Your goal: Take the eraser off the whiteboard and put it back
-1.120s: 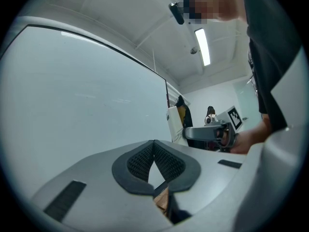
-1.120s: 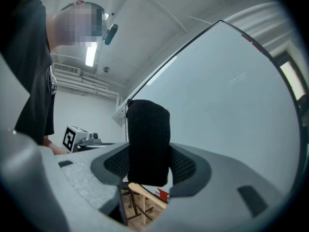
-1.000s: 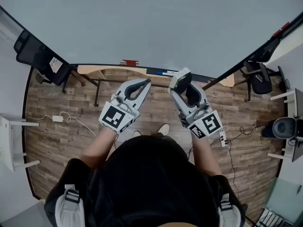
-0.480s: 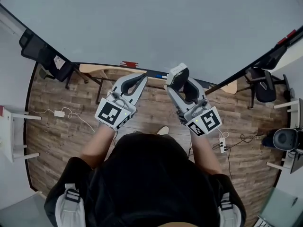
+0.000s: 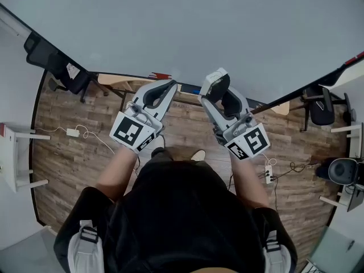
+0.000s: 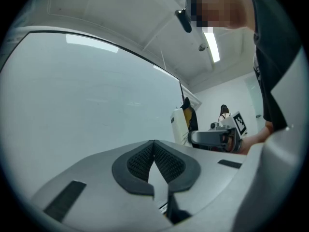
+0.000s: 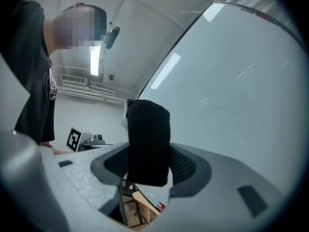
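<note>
The eraser (image 7: 148, 141), a block with a black felt face and a white back (image 5: 212, 82), stands upright between the pads of my right gripper (image 5: 215, 90), which is shut on it. It is held just in front of the large pale whiteboard (image 5: 187, 27), close to its lower edge. My left gripper (image 5: 166, 87) is shut with nothing in it, its pads meeting at the tips (image 6: 154, 151), and it points at the board beside the right one. From the left gripper view the eraser (image 6: 179, 126) and the right gripper (image 6: 212, 138) show off to the right.
A narrow tray (image 5: 142, 79) runs under the whiteboard with a red marker (image 5: 159, 75) and a blue one (image 5: 195, 91). Black chairs (image 5: 54, 61) (image 5: 321, 104) stand at both sides on the wood floor, with cables and a power strip (image 5: 268, 172).
Both grippers have moved forward and a little up toward the whiteboard, the right one carrying the eraser. The jaws stand as before.
</note>
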### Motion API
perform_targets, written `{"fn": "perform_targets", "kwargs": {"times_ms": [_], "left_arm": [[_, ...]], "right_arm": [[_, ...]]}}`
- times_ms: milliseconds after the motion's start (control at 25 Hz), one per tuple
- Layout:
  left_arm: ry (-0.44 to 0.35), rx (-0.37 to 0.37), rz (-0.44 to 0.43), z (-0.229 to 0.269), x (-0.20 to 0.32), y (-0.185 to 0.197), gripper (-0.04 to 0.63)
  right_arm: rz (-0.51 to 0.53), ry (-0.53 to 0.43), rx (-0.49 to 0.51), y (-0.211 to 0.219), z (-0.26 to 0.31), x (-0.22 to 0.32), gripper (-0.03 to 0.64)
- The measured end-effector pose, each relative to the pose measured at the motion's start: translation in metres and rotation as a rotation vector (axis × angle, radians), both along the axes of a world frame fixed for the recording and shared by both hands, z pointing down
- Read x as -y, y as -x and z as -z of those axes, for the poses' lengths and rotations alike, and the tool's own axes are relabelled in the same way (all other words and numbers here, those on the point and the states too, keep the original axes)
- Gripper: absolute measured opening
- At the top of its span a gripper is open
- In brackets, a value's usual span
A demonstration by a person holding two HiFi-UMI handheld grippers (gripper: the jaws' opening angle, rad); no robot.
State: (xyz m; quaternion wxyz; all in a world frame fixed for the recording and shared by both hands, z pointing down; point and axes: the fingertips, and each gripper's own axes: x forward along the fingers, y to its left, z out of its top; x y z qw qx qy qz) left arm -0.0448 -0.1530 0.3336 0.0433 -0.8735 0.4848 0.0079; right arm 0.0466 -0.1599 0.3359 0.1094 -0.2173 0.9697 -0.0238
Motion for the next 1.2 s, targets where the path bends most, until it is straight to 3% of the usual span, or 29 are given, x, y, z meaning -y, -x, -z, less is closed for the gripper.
{"fn": "perform_targets", "kwargs": {"times_ms": [560, 1200], "left_arm": [[-0.052, -0.006, -0.097, 0.026, 0.038, 0.102, -0.005], [-0.055, 0.004, -0.192, 0.017, 0.083, 0.164, -0.005]], "right_arm": [[-0.158, -0.014, -0.015, 0.092, 0.017, 0.024, 0.225], [-0.341, -0.036, -0.058, 0.164, 0.009, 0.062, 0.225]]}}
